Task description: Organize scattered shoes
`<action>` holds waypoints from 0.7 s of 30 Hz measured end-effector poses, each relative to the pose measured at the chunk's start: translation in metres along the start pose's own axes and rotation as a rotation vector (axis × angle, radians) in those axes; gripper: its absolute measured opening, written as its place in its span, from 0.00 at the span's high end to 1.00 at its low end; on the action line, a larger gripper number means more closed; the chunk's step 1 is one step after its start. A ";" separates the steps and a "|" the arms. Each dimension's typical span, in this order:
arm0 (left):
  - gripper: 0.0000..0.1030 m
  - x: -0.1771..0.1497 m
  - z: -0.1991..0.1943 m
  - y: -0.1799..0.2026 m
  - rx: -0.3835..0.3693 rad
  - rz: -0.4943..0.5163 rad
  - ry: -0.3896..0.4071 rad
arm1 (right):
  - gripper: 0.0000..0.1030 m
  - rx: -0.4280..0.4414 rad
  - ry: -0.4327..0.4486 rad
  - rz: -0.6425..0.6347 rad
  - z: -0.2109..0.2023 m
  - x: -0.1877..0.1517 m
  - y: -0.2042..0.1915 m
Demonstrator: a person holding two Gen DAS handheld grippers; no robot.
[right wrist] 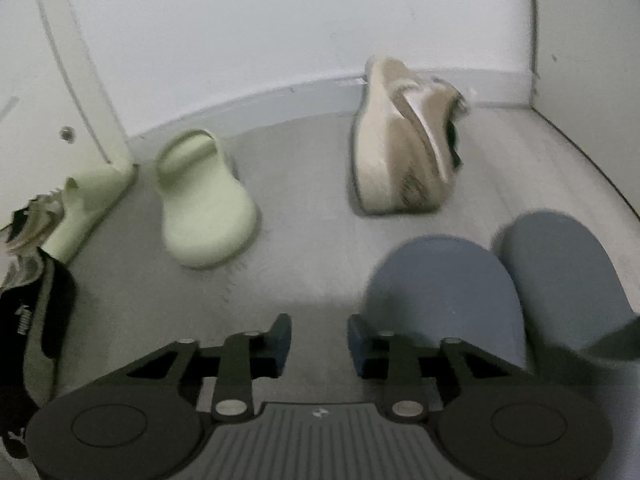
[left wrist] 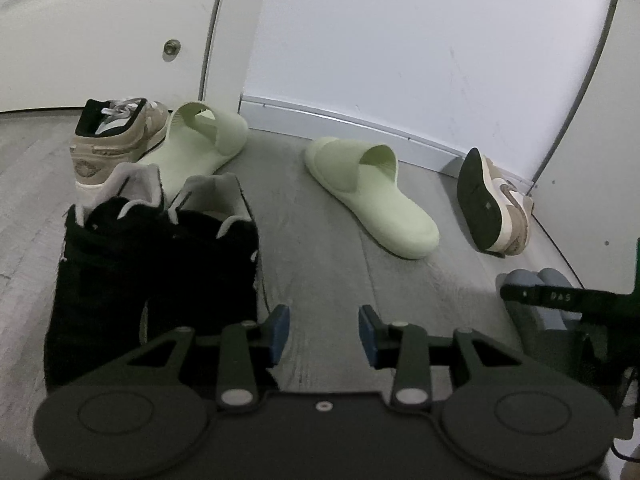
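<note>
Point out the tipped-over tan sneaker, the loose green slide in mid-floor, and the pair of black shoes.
tipped-over tan sneaker (left wrist: pixel 478 204), left wrist view, on its dark sole.
loose green slide (right wrist: pixel 206 210), right wrist view, on its footbed.
pair of black shoes (left wrist: pixel 156 264), left wrist view, on the uppers.

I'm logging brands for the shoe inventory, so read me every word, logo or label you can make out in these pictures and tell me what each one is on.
"PUMA", white letters running sideways on the black shoe at the left edge of the right wrist view.
"DAS", faint letters on the black strap at the right edge of the left wrist view.
Winged emblem on the tan sneaker heel: wording too small to read.
Small mark on the right gripper body: unreadable.
</note>
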State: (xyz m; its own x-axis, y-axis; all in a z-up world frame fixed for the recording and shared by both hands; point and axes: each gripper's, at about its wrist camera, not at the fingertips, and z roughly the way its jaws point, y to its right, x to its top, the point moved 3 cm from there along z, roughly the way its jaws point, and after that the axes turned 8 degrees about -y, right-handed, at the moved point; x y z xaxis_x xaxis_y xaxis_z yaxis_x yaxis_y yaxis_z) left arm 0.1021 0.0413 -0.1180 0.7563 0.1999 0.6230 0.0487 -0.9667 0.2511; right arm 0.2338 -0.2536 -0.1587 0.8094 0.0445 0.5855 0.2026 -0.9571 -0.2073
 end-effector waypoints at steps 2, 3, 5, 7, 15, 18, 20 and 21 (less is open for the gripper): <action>0.58 0.014 0.008 0.009 0.005 0.004 0.017 | 0.53 0.023 0.023 0.002 -0.002 0.004 -0.006; 0.55 0.022 0.013 0.015 0.010 0.010 0.030 | 0.51 0.029 0.034 0.003 -0.002 0.006 -0.008; 0.54 0.041 0.030 0.028 0.043 0.042 0.044 | 0.44 0.030 0.055 0.006 -0.002 0.011 -0.009; 0.54 0.056 0.045 0.037 0.065 0.061 0.054 | 0.35 0.031 0.076 0.009 -0.001 0.016 -0.009; 0.54 0.127 0.149 0.057 0.190 0.058 0.036 | 0.22 0.044 0.117 0.032 0.003 0.032 -0.005; 0.53 0.152 0.192 0.052 0.259 0.065 0.005 | 0.22 0.056 0.102 0.042 0.005 0.034 0.000; 0.54 0.158 0.204 0.049 0.258 0.059 -0.005 | 0.22 0.070 0.093 0.044 0.005 0.037 0.003; 0.59 0.159 0.208 0.049 0.257 0.064 -0.004 | 0.22 0.075 0.094 0.043 0.005 0.038 0.004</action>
State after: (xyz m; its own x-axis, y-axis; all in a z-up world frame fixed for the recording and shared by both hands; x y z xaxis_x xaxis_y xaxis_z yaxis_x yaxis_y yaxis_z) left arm 0.3602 -0.0077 -0.1610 0.7656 0.1373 0.6286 0.1648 -0.9862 0.0147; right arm 0.2678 -0.2539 -0.1412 0.7634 -0.0268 0.6453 0.2125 -0.9331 -0.2900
